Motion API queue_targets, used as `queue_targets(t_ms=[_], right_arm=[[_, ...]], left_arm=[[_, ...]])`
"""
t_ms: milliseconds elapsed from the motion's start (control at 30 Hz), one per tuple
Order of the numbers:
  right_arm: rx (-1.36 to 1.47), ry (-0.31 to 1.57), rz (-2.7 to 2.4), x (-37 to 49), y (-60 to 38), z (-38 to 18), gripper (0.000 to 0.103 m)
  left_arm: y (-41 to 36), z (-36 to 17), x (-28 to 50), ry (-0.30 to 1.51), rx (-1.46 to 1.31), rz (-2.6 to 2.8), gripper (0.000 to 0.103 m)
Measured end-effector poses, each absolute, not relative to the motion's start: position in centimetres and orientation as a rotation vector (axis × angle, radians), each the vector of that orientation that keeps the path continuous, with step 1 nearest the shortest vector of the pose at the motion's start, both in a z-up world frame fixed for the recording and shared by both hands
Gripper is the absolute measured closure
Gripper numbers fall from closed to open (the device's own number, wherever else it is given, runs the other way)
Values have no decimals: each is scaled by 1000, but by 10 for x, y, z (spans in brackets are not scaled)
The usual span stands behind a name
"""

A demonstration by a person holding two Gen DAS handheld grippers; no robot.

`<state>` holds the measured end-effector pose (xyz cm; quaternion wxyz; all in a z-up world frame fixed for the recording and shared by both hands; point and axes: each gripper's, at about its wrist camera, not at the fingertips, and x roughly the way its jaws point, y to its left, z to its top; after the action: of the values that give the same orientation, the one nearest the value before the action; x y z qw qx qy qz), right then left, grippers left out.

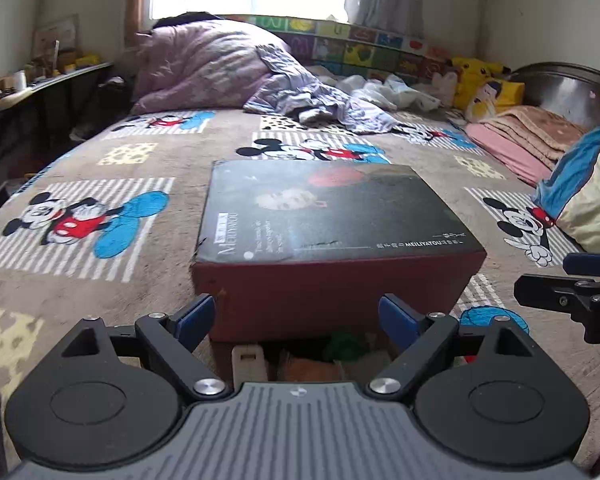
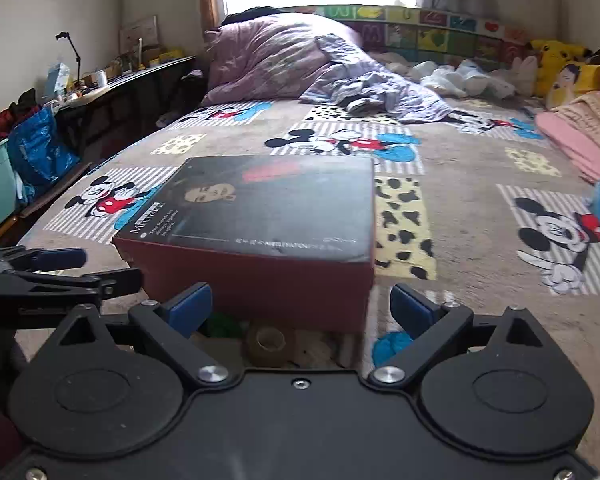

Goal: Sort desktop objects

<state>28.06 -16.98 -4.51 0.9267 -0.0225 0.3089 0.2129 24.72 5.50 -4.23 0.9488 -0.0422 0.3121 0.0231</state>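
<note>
A dark-lidded box with red sides (image 1: 332,224) sits on the Mickey Mouse bedspread (image 1: 100,216); it also shows in the right wrist view (image 2: 260,216). My left gripper (image 1: 296,316) is open and empty, just in front of the box's near side. My right gripper (image 2: 300,308) is open and empty, near the box's front right corner. Between the fingers, under the box's near edge, lie small items: a beige clip-like piece (image 1: 248,360), something green (image 1: 346,344) and a roll of tape (image 2: 269,342). Each gripper shows in the other's view, the right one (image 1: 572,280) and the left one (image 2: 60,272).
A purple quilt (image 1: 204,64) and crumpled clothes (image 1: 312,100) lie at the far end of the bed. Folded pink blankets (image 1: 528,140), pillows (image 1: 592,196) and a Pikachu plush (image 1: 480,76) are on the right. A cluttered desk (image 2: 112,80) and a blue bag (image 2: 36,152) stand on the left.
</note>
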Motion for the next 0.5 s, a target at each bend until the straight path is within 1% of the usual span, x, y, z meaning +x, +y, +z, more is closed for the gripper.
queue_targets(t_ms=[200,500], right_arm=[[-45,635,406,257,-182,-41,7],[-34,638,387,213,-195,-36,7]], left_arm=[[49,-30,211,610,-113,70,14],[31,-14,161,580,-79,68,14]])
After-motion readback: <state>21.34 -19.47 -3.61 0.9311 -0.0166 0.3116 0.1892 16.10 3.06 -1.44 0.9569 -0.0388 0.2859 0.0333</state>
